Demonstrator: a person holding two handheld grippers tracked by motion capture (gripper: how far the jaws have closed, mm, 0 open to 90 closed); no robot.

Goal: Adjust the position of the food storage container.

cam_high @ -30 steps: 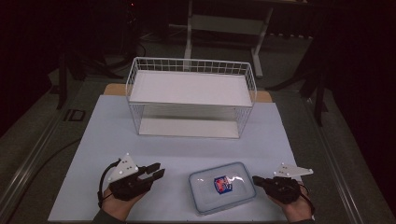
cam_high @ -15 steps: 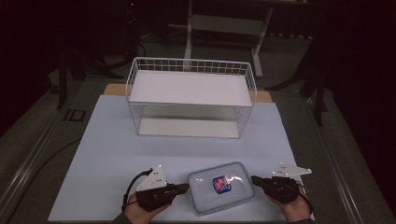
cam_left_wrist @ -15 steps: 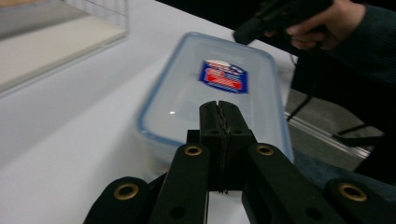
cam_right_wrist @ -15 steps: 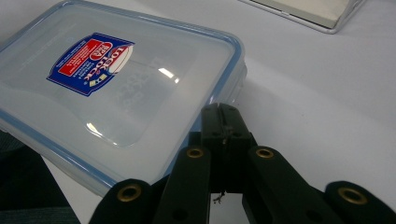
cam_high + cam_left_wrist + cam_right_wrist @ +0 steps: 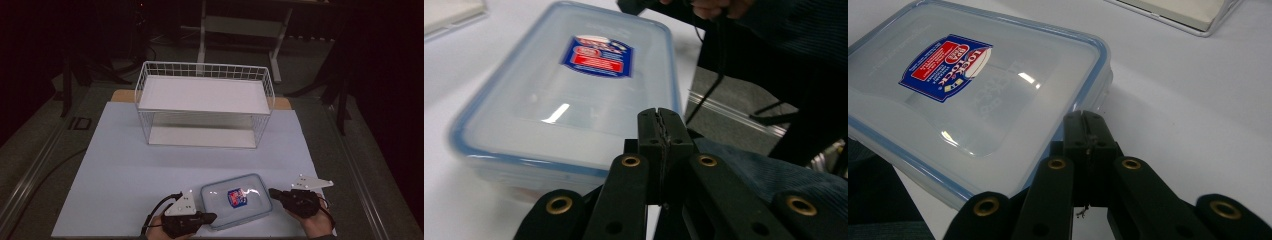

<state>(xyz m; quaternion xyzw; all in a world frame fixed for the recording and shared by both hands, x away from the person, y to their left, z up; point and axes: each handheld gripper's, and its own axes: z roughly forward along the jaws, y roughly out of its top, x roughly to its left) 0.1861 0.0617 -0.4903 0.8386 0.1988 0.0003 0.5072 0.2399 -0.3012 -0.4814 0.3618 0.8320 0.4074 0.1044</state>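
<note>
Cut off by the bottom edge of the high view: both forearms and part of the left gripper (image 5: 212,218). Too small there to read: the sticker on the plastic container (image 5: 236,200). Blurred in the left gripper view: the same sticker's print and the container's near corner, its far end cropped by the top edge. Hidden behind the closed jaws in the right gripper view: the stretch of container rim nearest the right gripper (image 5: 1087,131). Cropped at top right: the wire rack (image 5: 1178,11).

One lidded plastic container (image 5: 236,201), one white wire basket rack (image 5: 205,104), two handheld grippers, left (image 5: 209,218) and right (image 5: 273,192), possibly one pale table mat (image 5: 125,175).
</note>
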